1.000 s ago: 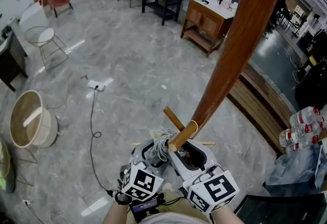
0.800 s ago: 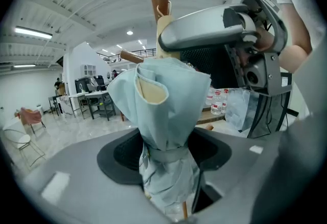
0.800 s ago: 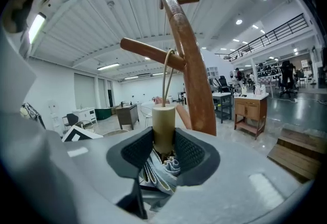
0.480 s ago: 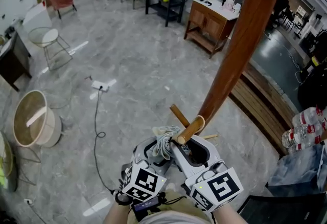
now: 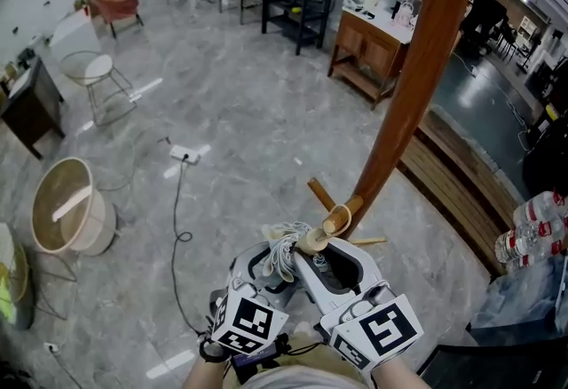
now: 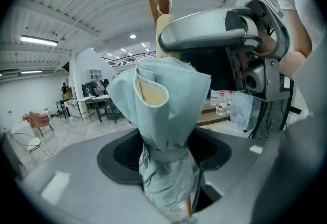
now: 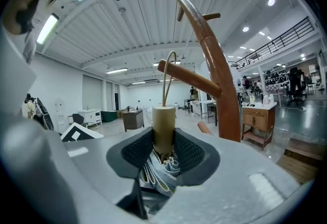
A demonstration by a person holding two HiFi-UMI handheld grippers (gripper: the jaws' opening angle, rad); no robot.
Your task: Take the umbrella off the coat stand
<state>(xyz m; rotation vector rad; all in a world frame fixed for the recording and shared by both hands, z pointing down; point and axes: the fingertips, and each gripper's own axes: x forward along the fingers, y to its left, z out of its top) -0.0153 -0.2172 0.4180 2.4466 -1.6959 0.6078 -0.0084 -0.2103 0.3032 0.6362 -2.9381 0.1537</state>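
umbrella [image 5: 286,249] largely hidden under left gripper [image 5: 264,265] and right gripper [image 5: 333,263]

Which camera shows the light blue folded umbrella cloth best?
The left gripper view: the light blue folded umbrella cloth fills the middle, strap and all. The right gripper view shows only a few folds under the tan round handle; the head view, a small bunch.

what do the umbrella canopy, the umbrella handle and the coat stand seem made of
The umbrella canopy looks like thin fabric, probably synthetic, pale blue and matt; it bunches in soft folds.
The umbrella handle could be light wood or wood-look plastic, a smooth tan cylinder; cannot tell which.
The coat stand looks like wood, reddish-brown with a slight sheen, likely varnished.
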